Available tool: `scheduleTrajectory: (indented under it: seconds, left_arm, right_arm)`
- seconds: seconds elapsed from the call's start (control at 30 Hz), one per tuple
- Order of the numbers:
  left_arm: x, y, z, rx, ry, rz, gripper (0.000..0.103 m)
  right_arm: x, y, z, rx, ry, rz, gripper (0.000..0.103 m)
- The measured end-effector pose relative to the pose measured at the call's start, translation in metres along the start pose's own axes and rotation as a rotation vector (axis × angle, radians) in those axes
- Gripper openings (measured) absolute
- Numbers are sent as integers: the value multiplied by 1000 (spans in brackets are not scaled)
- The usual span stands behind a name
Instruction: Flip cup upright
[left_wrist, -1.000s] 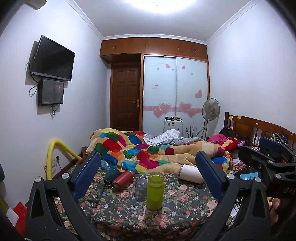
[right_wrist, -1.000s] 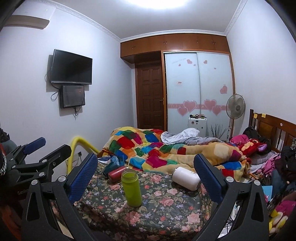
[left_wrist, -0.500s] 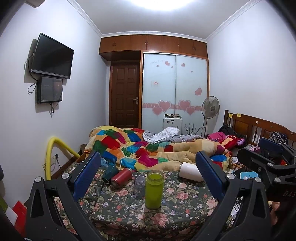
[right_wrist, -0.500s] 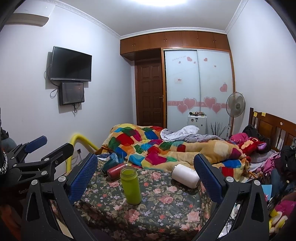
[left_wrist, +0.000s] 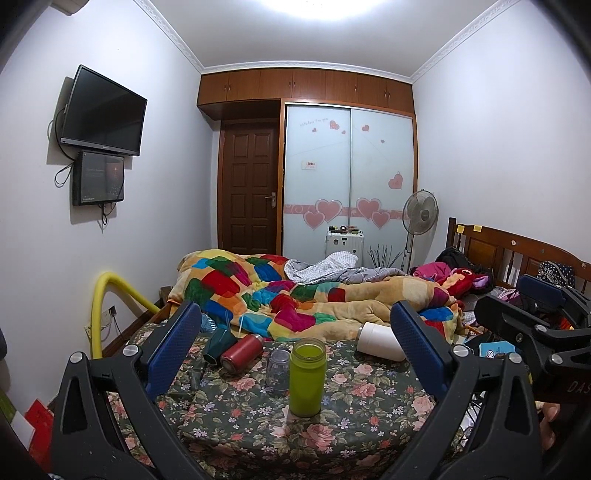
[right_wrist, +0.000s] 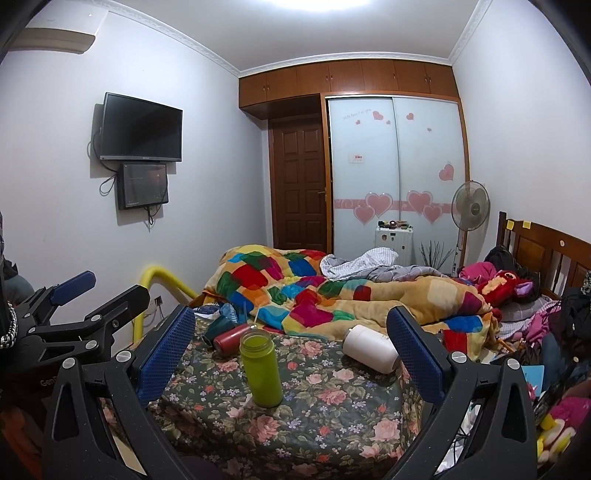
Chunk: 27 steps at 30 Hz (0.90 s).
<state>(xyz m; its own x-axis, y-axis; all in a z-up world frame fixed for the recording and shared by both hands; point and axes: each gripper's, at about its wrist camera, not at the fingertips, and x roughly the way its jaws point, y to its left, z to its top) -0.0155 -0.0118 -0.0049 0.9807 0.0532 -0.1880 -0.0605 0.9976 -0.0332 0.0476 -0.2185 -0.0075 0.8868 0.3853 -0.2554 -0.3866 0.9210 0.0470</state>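
Both views drifted slightly, white cup (right_wrist: 370, 349) lying sideways ahead of spread right gripper (right_wrist: 291, 354), left gripper (left_wrist: 295, 350) spread

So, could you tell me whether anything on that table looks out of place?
Yes: the white cup, red bottle and dark green cup lie on their sides, while the green bottle stands upright.

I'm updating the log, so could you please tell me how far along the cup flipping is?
Looks done: the green cup stands upright, mouth up. In hand: nothing; the left gripper and right gripper are both open, short of the cups. Left: the white cup, red cup and teal cup lie on their sides on the table.
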Motion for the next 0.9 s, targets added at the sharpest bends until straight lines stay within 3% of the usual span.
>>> scheduleTrajectory:
  seconds: [0.9]
  left_arm:
    - [5,1,-4,-20,21,-33,103]
  right_arm:
    - [1,-1,2,-4,0,-7,103]
